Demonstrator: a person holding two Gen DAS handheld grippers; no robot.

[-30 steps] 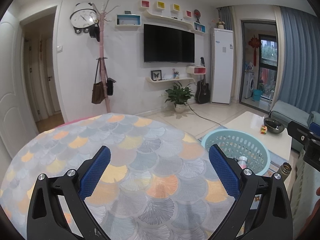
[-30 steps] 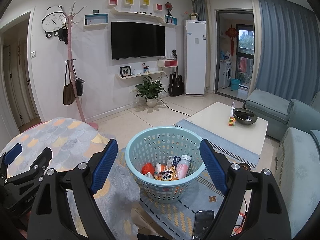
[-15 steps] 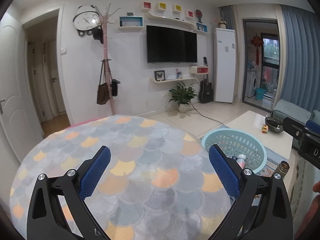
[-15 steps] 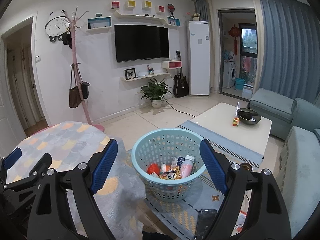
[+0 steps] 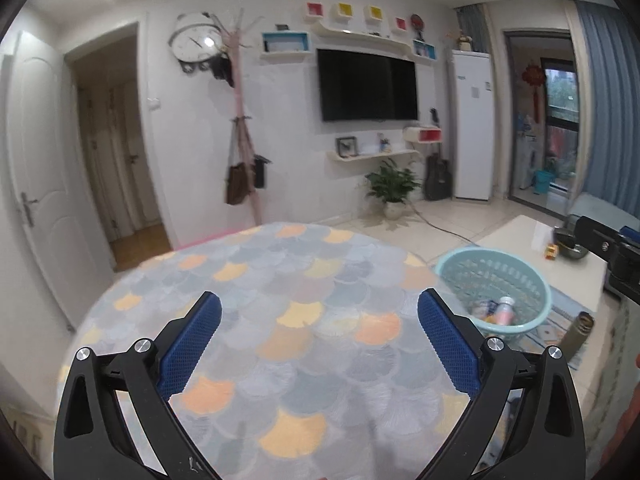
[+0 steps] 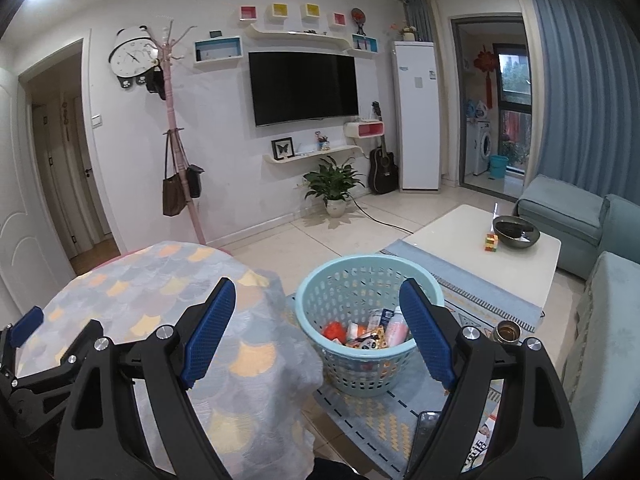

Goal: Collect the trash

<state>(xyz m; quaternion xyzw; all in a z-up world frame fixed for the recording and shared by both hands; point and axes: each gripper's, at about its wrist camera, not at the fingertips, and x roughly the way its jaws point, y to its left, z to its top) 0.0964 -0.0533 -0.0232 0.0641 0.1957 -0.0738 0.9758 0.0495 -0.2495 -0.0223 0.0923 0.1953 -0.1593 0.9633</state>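
Basically both tools empty. Left tool (image 5: 320, 340) has its jaws spread wide with nothing between them, hovering over the round desk (image 5: 280, 280) with the scale-pattern cloth. Right tool (image 6: 318, 328) is likewise wide apart and holding nothing, pointed toward the light blue laundry-style basket (image 6: 316, 292) on the floor rug just beside the desk.

Trash is in the basket: an orange-red wrapper (image 6: 335, 331), a pink-white bottle (image 6: 396, 326), a snack packet (image 6: 370, 342) and some smaller bits, too jumbled to name. No loose trash shows on the visible part of the cloth, so the task looks near done or done, judging from these views only.

Risks from here:
- Metal flask (image 6: 506, 332) stands on the rug just beside the basket, close to the right tool's outer finger; a sideways swing could knock it over.
- Phone (image 6: 428, 424) lies on the rug near the lower edge, under the right tool; a step or a drop could hit it.
- Cloth hangs loose over the desk edge next to the basket; a finger catching a fold would drag it.
- Coffee table (image 6: 460, 236) holds a dark bowl (image 6: 516, 232) and a small colored cube (image 6: 491, 241); mistaking these for trash would be a wrong pick.
- Left view is blurred, so small scraps on the cloth could be missed.
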